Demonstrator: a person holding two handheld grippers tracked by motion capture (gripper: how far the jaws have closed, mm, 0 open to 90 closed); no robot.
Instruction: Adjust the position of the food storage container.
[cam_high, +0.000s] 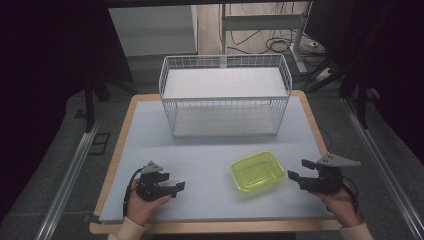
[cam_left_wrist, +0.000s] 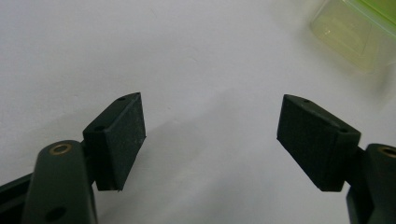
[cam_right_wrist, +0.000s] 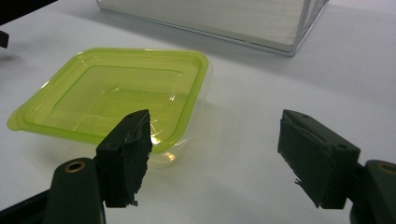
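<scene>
right gripper (cam_high: 300, 170) – jaws spread wide, nothing between them, low over the table (cam_high: 200, 150). the yellow-green plastic container (cam_high: 257, 171) sits just ahead of its tips, not touched. left gripper (cam_high: 176, 181) beyond the container, also wide open and empty – pointing at it. wire basket (cam_high: 225, 95) stands further off.

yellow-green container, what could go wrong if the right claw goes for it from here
1. The yellow-green container looks thin, light and empty; a push from the open right claw beside it could slide it across the smooth table rather than seat a jaw over the rim.
2. A hard squeeze might buckle its wall.
3. The wire basket has tall sides, so a low carry could catch them.
</scene>
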